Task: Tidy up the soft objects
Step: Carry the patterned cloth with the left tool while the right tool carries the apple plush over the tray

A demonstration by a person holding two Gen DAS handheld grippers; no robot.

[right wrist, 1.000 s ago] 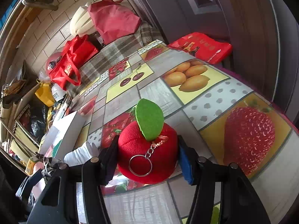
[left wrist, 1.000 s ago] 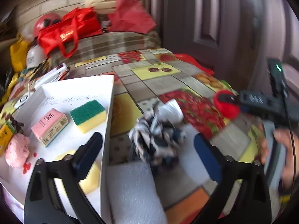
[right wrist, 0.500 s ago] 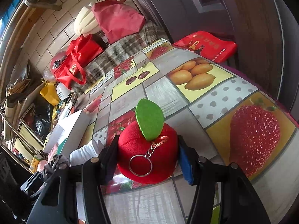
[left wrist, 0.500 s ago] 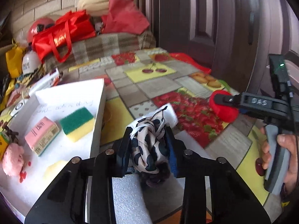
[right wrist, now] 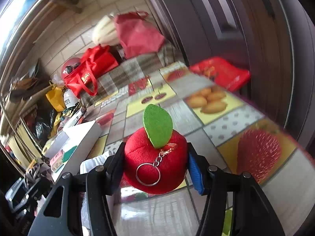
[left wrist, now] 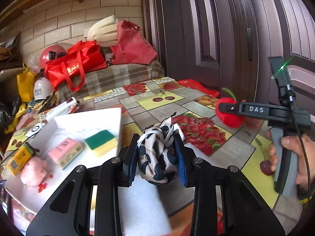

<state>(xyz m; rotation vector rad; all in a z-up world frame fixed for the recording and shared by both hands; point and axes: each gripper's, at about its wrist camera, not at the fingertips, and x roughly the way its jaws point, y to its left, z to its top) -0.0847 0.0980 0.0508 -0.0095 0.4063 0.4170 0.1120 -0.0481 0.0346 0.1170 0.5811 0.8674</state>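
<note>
My left gripper (left wrist: 156, 157) is shut on a bundled cream-and-black spotted scarf (left wrist: 157, 157), lifted just above the fruit-print tablecloth (left wrist: 163, 98). A white tray (left wrist: 78, 125) lies to its left, holding a green-and-yellow sponge (left wrist: 100, 141), a pink sponge pack (left wrist: 66, 152) and a pink plush (left wrist: 33, 170). My right gripper (right wrist: 155, 165) is shut on a red plush apple (right wrist: 155, 161) with a green leaf and key ring, held over the table. In the left wrist view the apple (left wrist: 229, 116) and a hand (left wrist: 295, 151) on the right gripper's handle show at the right.
A dark door (left wrist: 216, 39) stands behind the table. Red bags (left wrist: 74, 66), a red helmet (left wrist: 51, 55) and a foam roll (left wrist: 104, 30) pile on a checked bench at the back. White cloth (left wrist: 141, 206) lies under my left gripper. The white tray (right wrist: 82, 137) sits left of the apple.
My left gripper closed on the spotted scarf and lifted it off the table. The right gripper kept its hold on the apple and rose a little, tilting.
</note>
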